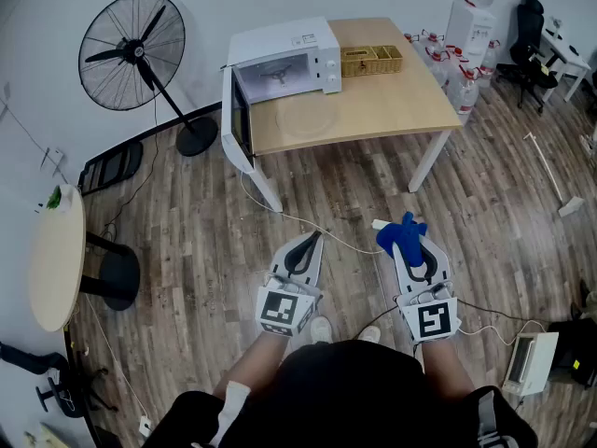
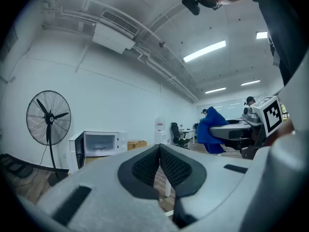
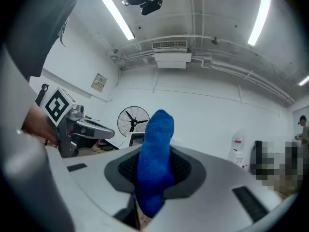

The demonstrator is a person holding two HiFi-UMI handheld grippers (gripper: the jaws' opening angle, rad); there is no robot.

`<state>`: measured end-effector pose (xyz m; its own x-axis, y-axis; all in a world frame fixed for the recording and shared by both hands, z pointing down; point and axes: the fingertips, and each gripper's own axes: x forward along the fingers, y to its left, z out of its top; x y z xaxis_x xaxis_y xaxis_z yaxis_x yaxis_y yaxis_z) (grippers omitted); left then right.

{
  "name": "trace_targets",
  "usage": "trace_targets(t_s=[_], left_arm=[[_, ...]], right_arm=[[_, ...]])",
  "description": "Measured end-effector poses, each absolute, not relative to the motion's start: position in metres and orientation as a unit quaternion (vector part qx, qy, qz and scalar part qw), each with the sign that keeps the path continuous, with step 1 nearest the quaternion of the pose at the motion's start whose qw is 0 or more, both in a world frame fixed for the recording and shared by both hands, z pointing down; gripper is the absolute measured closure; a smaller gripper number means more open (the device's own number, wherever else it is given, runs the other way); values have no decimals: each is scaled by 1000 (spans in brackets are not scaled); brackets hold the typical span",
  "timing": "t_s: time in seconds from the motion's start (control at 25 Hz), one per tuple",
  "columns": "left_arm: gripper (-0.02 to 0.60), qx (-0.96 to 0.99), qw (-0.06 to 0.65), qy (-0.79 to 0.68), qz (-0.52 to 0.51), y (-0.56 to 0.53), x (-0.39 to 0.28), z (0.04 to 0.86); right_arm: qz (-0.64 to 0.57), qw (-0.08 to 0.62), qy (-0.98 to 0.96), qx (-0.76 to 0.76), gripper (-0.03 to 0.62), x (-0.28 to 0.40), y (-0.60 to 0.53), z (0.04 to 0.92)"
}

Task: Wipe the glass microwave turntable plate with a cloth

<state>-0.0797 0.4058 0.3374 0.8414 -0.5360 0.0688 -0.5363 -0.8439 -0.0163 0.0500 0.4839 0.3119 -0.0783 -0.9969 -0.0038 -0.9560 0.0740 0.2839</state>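
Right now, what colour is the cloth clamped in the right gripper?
Solid bright blue. The fuzzy fabric cloth shows best in the right gripper view.

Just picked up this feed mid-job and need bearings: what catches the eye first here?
The bright blue cloth stands out, clamped in the right gripper low in the head view. Farther off, a white microwave sits with its door swung open at the left end of a wooden table, with a big black standing fan to its left. The left gripper is shut on nothing.
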Motion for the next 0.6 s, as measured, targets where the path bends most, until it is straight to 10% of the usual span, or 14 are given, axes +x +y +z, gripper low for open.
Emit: trace_targets(t_s=[0.6], left_arm=[[575, 961, 10, -277, 25, 381, -117, 340]], right_arm=[[-79, 37, -727, 681, 499, 11, 457, 306]])
